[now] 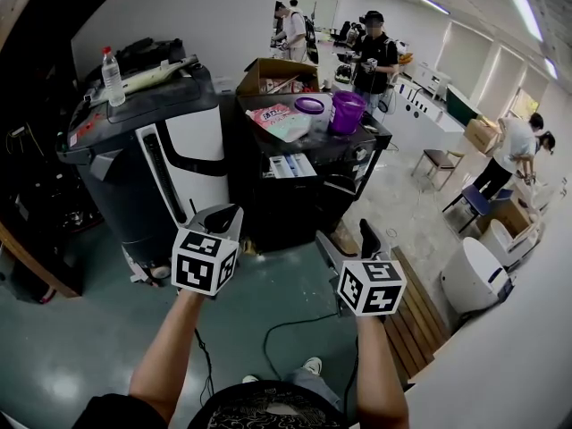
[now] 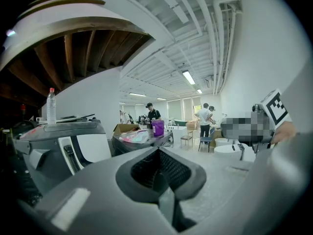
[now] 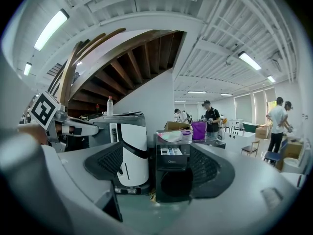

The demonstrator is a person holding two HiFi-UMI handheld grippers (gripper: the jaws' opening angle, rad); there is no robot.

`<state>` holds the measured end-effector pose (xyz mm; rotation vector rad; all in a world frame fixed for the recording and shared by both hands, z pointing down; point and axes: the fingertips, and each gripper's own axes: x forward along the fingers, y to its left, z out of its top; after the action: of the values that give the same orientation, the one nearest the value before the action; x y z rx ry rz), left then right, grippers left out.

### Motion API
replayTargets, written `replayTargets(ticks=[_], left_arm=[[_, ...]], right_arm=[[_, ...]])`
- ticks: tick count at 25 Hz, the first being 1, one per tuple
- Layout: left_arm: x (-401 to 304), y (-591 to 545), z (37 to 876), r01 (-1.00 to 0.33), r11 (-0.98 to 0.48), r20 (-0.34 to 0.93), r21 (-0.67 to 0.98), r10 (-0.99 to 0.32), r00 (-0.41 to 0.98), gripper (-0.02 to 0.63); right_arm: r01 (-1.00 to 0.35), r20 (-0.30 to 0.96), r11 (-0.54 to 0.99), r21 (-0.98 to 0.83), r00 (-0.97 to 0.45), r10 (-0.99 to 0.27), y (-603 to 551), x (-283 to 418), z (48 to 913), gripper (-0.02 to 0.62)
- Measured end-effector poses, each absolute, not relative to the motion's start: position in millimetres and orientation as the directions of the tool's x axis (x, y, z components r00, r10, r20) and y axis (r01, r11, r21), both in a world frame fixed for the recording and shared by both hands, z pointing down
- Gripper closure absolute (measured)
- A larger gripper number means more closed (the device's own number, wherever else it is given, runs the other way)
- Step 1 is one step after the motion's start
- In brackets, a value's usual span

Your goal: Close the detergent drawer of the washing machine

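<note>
left hand-held gripper (image 1: pixel 223 215) pressed together, right hand-held gripper (image 1: pixel 348 239) spread; the stiff, light detergent drawer (image 1: pixel 289 164) likely slides shut pushed at its front.

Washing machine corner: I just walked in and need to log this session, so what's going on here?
A person stands facing a black washing machine with a gripper in each hand. Its detergent drawer is pulled out, and neither gripper touches it. The right gripper has its tongs apart, pointed at the machine. The left gripper has its tongs together with nothing between them. A purple bucket sits on top of the machine.
</note>
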<state>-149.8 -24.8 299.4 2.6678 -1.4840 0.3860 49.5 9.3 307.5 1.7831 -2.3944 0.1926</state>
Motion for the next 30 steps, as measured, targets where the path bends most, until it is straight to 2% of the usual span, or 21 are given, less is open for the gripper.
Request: replayTargets(ticks=[6, 18, 30], left_arm=[[-147.5, -30.9, 302.5, -0.837, -0.542, 0.260, -0.073, -0.821, 0.508, 0.606], [-140.1, -71.0, 320.2, -0.839, -0.539, 0.299, -0.078, -0.815, 0.496, 0.606], [-117.8, -164.7, 323.2, -0.849, -0.521, 0.324, -0.088, -0.821, 0.470, 0.605]], right_arm=[[-0.957, 0.190, 0.288, -0.036, -0.289, -0.938, 2.9, 47.5, 309.9, 0.135], [-0.954, 0.206, 0.292, -0.071, -0.301, -0.931, -40.2, 55.0, 327.3, 0.137], [-0.946, 0.223, 0.307, -0.101, -0.322, -0.920, -138.8, 76.5, 336.9, 0.141]])
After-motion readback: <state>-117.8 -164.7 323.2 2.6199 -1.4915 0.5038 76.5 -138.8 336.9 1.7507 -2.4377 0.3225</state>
